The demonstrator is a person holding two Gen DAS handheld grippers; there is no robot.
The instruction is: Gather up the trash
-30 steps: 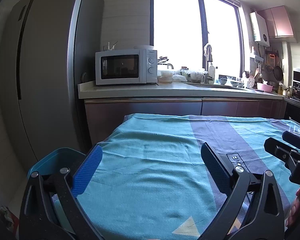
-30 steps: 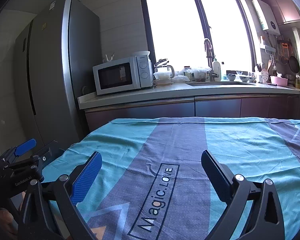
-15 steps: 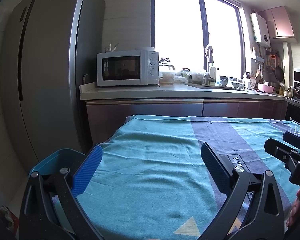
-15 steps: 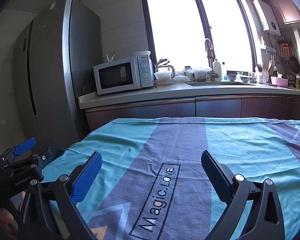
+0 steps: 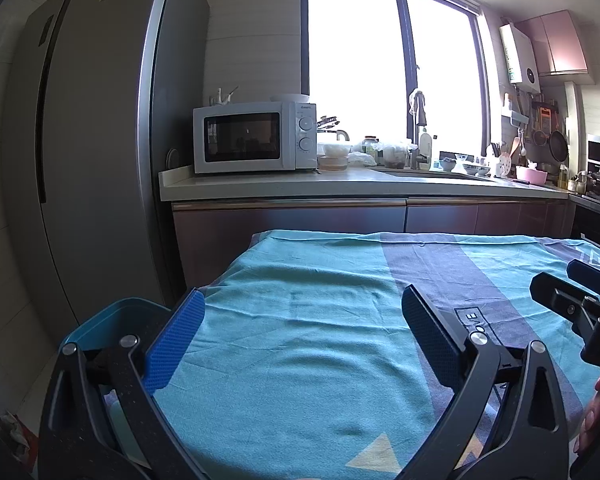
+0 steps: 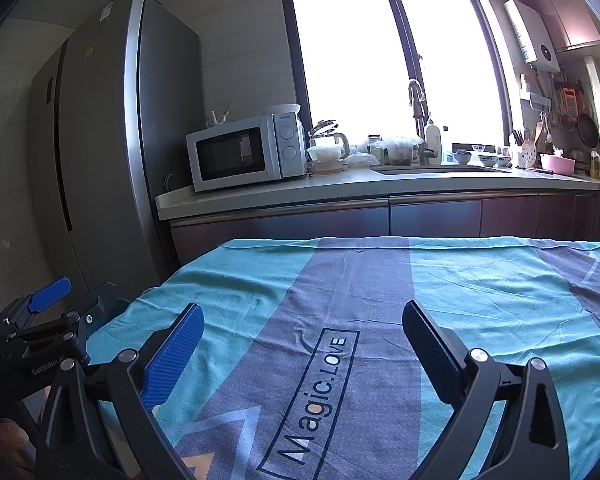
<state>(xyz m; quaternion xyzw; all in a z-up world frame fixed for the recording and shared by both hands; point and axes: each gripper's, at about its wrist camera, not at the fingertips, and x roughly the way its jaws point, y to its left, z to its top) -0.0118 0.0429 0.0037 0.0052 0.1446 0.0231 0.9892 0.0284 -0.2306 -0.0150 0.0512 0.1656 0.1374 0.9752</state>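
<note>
Left gripper (image 5: 300, 336) and right gripper (image 6: 302, 350), both spread wide and empty, hover over the tablecloth (image 5: 320, 320). No trash is visible; the blue bin (image 5: 100, 324) lies near left, closest to the left gripper.

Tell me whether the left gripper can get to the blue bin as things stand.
Probably yes. The left gripper is open and empty above the tablecloth, and the blue bin sits just off the table's left edge with nothing visible between.

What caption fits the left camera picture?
Open left hand-held gripper over a teal-and-grey tablecloth, blue plastic bin beside.
</note>
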